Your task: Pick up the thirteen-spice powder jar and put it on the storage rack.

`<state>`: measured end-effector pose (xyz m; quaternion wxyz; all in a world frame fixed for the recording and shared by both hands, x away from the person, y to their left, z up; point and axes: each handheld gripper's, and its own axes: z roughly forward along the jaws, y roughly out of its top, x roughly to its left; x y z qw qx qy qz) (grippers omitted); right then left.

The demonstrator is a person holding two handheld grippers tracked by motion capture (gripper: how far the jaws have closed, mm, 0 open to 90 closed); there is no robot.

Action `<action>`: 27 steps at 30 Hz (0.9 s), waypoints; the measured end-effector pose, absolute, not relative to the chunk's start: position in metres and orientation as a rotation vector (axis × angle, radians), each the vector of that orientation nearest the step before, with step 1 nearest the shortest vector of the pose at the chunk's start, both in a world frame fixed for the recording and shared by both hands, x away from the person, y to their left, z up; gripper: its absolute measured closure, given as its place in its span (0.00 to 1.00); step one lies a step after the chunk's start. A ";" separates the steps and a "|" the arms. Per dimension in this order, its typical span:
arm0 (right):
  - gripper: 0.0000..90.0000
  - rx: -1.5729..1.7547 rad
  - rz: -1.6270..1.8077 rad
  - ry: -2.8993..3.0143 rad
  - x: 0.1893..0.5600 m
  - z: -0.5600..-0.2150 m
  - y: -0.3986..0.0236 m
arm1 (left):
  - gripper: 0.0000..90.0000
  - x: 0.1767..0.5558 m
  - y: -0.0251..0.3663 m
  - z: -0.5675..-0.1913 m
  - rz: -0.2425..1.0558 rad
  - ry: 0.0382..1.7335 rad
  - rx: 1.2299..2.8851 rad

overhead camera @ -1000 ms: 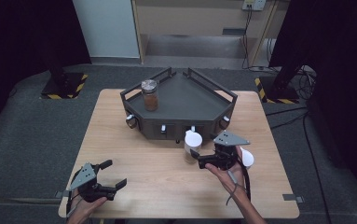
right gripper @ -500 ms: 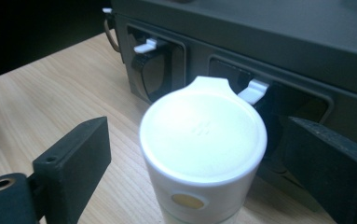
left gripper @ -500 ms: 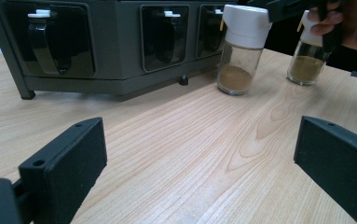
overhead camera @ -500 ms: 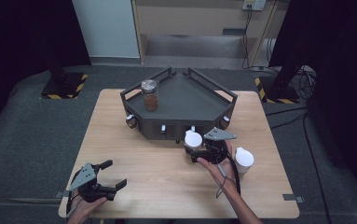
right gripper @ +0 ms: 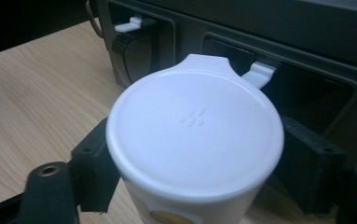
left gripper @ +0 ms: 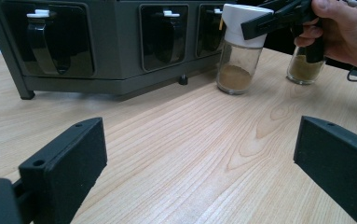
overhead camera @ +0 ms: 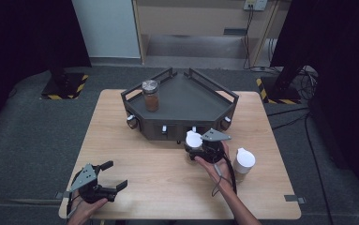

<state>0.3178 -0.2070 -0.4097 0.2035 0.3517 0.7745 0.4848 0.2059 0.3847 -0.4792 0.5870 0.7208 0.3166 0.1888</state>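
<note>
Nearest, the left gripper (overhead camera: 106, 181) rests low over the wooden desk (overhead camera: 158, 173), its jaws spread wide with nothing between them. Further in, the right gripper (overhead camera: 197, 149) has just been closing and now clamps the white-capped spice jar (overhead camera: 193, 140), which stands on the desk just before the dark spice rack (overhead camera: 186, 96). Another white-capped jar (overhead camera: 243, 161) stands beside the right hand (overhead camera: 217, 164).

Looks like a lab or test studio set up for recording. Black curtains (overhead camera: 22, 33) on both sides, stand feet with yellow-and-black hazard stripes (overhead camera: 64, 89), grey carpet (overhead camera: 32, 140), cables trailing to a wall socket (overhead camera: 256, 4). Lone wooden desk (overhead camera: 149, 164) in the middle, carrying a dark angular rack (overhead camera: 182, 101) with drawer fronts.
</note>
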 end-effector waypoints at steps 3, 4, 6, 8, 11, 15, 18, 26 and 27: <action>0.34 0.959 1.345 2.164 0.316 -0.409 -0.205 | 0.02 0.206 0.385 -0.479 0.442 0.736 1.681; 0.34 0.954 1.343 2.163 0.315 -0.409 -0.204 | 0.02 0.206 0.385 -0.479 0.442 0.737 1.681; 0.34 0.953 1.336 2.163 0.314 -0.409 -0.203 | 0.02 0.206 0.385 -0.479 0.441 0.737 1.681; 0.34 0.951 1.328 2.167 0.314 -0.407 -0.203 | 0.02 0.206 0.385 -0.479 0.441 0.737 1.682; 0.34 0.941 1.314 2.172 0.312 -0.405 -0.202 | 0.02 0.206 0.385 -0.479 0.440 0.738 1.681; 0.34 0.925 1.307 2.189 0.311 -0.398 -0.202 | 0.02 0.206 0.384 -0.479 0.439 0.737 1.682; 0.34 0.907 1.313 2.196 0.310 -0.391 -0.203 | 0.02 0.206 0.384 -0.479 0.439 0.737 1.682; 0.34 0.852 1.341 2.259 0.314 -0.355 -0.206 | 0.02 0.206 0.384 -0.479 0.436 0.736 1.683; 0.34 0.843 1.344 2.268 0.315 -0.349 -0.206 | 0.02 0.206 0.384 -0.479 0.436 0.736 1.684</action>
